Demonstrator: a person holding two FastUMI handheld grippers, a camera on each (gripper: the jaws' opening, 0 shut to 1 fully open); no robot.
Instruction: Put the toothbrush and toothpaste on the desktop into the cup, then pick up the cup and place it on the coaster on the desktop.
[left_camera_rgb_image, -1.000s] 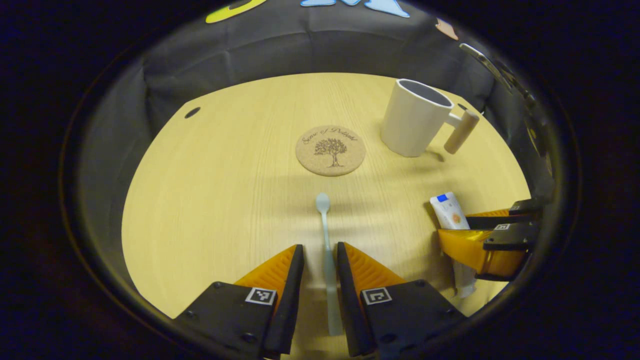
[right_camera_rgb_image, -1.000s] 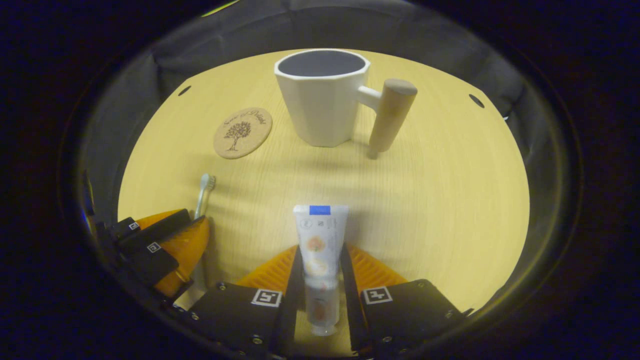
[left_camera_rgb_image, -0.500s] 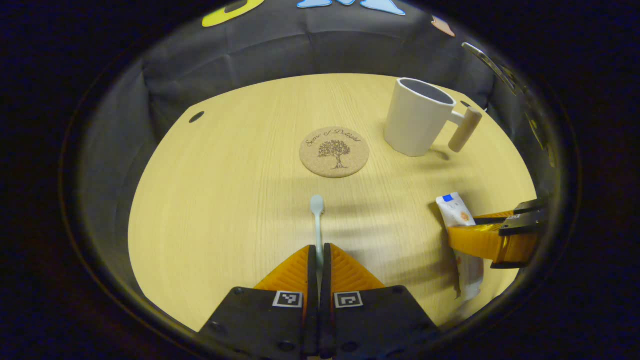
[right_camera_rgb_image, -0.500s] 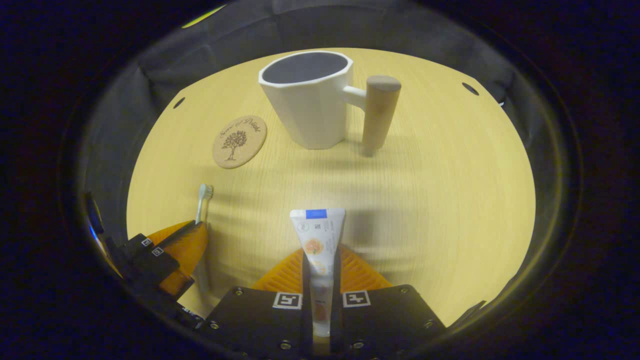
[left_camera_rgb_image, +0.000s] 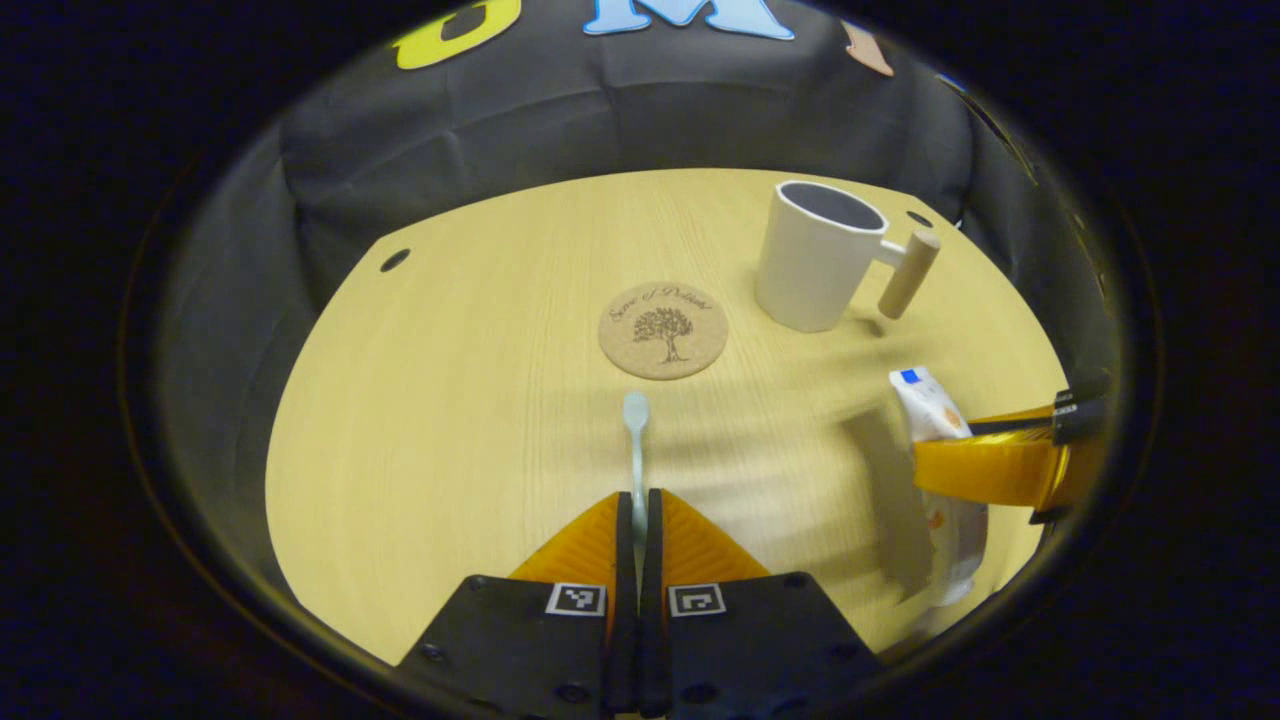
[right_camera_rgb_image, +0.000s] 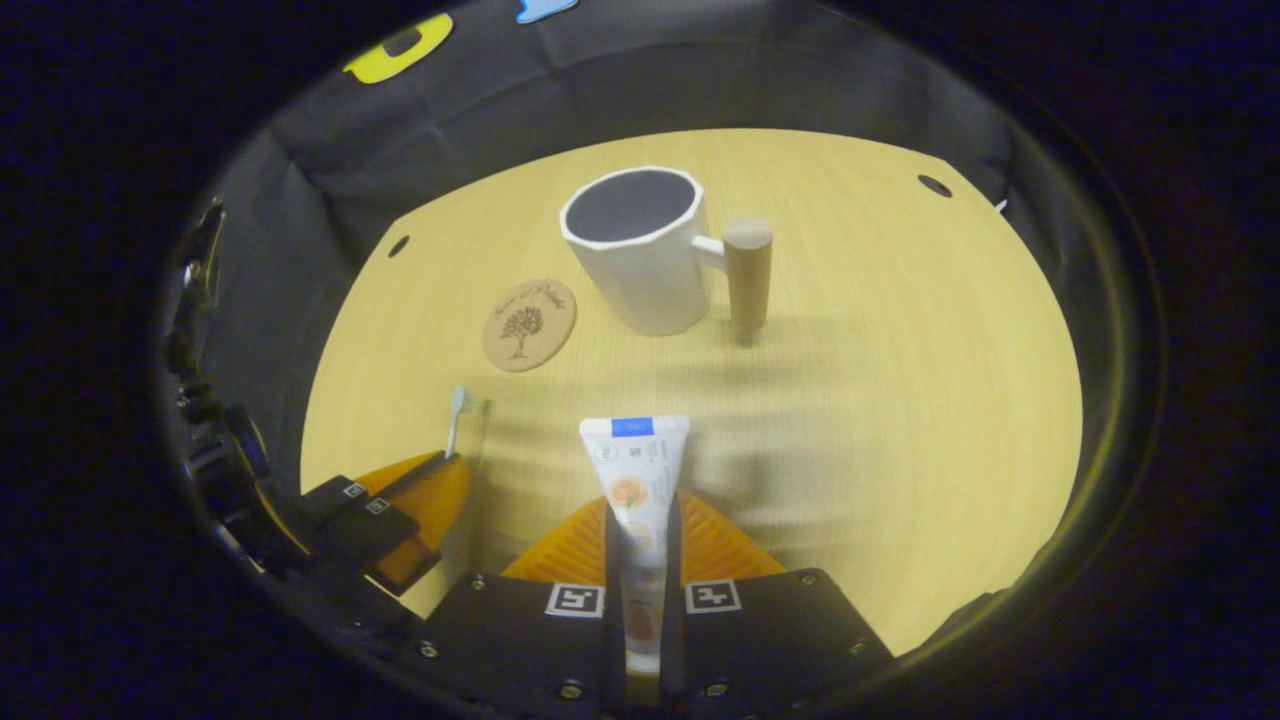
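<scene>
Pale wood grain runs across the desktop (left_camera_rgb_image: 450, 420), and we see the toothbrush (left_camera_rgb_image: 635, 440) lying along the left gripper (left_camera_rgb_image: 637, 510) in the left gripper view — its long axis runs straight ahead, with the head pointing away toward the coaster (left_camera_rgb_image: 663, 329). That gripper's fingers are pressed together on the handle, pinching it. Whether the brush head is clear of the wood we cannot tell.

In the right gripper view we find the toothpaste (right_camera_rgb_image: 636, 500) pinched between the fingers of the right gripper (right_camera_rgb_image: 640, 525). The tube's long axis runs forward too, its flat crimped end with a blue patch pointing ahead at the cup (right_camera_rgb_image: 640, 250) and its cap end back between the fingers. Small printing and an orange motif mark the tube, but we cannot read the words.

The cup stands upright on the desktop (right_camera_rgb_image: 900, 400), white and faceted, its opening up and its wooden peg handle turned to the right in this view. The coaster (right_camera_rgb_image: 529, 324) lies flat to its left, near but apart — round cork with a tree drawing and a curved line of script that we cannot make out. Between the grippers and the cup we see bare wood.

Each gripper also shows at the edge of the other's view: the right gripper (left_camera_rgb_image: 985, 470) with the toothpaste (left_camera_rgb_image: 940, 470), and the left gripper (right_camera_rgb_image: 425, 500) with the toothbrush (right_camera_rgb_image: 457, 415).
</scene>
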